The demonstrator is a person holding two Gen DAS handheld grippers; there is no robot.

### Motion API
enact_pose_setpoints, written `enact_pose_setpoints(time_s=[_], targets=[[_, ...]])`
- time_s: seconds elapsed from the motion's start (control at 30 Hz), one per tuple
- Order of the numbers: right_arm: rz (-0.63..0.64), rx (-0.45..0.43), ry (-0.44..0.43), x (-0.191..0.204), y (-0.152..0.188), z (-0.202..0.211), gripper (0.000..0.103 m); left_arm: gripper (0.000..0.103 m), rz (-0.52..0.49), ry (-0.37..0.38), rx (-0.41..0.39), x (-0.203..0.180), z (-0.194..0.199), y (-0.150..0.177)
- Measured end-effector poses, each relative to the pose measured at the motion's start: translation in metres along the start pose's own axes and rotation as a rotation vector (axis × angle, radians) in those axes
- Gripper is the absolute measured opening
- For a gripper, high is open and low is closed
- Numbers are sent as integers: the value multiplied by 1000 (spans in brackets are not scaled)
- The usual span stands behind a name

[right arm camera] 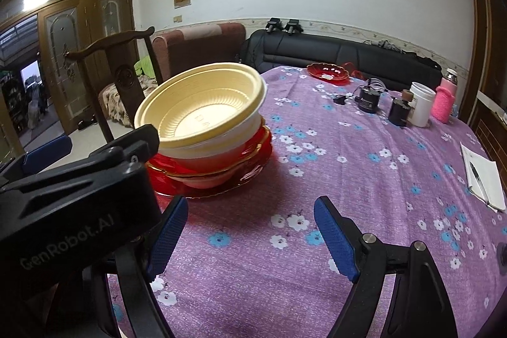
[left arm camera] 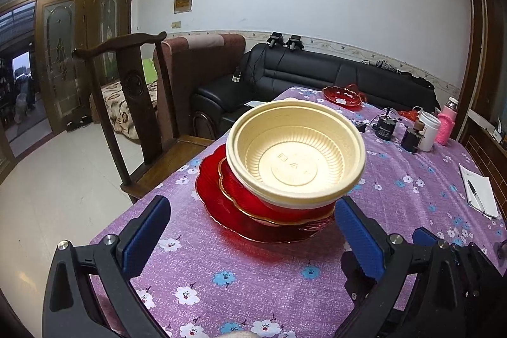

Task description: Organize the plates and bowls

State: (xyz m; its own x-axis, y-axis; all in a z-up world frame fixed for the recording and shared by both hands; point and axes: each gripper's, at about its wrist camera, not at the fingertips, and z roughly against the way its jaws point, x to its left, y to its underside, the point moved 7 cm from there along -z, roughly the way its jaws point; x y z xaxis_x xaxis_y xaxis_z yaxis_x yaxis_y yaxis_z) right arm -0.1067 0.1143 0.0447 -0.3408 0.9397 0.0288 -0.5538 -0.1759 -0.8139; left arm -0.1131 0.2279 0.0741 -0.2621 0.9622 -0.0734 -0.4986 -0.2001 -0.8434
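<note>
A stack stands on the purple flowered tablecloth: a large red plate at the bottom, a smaller gold-rimmed red plate on it, and cream bowls nested on top, tilted. My left gripper is open just in front of the stack, holding nothing. In the right wrist view the stack of bowls and red plates stands ahead left. My right gripper is open and empty over the cloth. The left gripper's body fills the lower left there. A lone red dish sits at the far end.
At the far right of the table stand a white cup, a pink bottle, small black devices and a notepad with a pen. A wooden chair stands at the table's left edge; a black sofa lies behind.
</note>
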Motion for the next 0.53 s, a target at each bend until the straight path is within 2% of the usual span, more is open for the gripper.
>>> enact_pose_setpoints(time_s=[0.53], targets=[[-53, 0, -37, -11, 2, 3, 86, 103, -4, -64, 13, -3, -1, -1]])
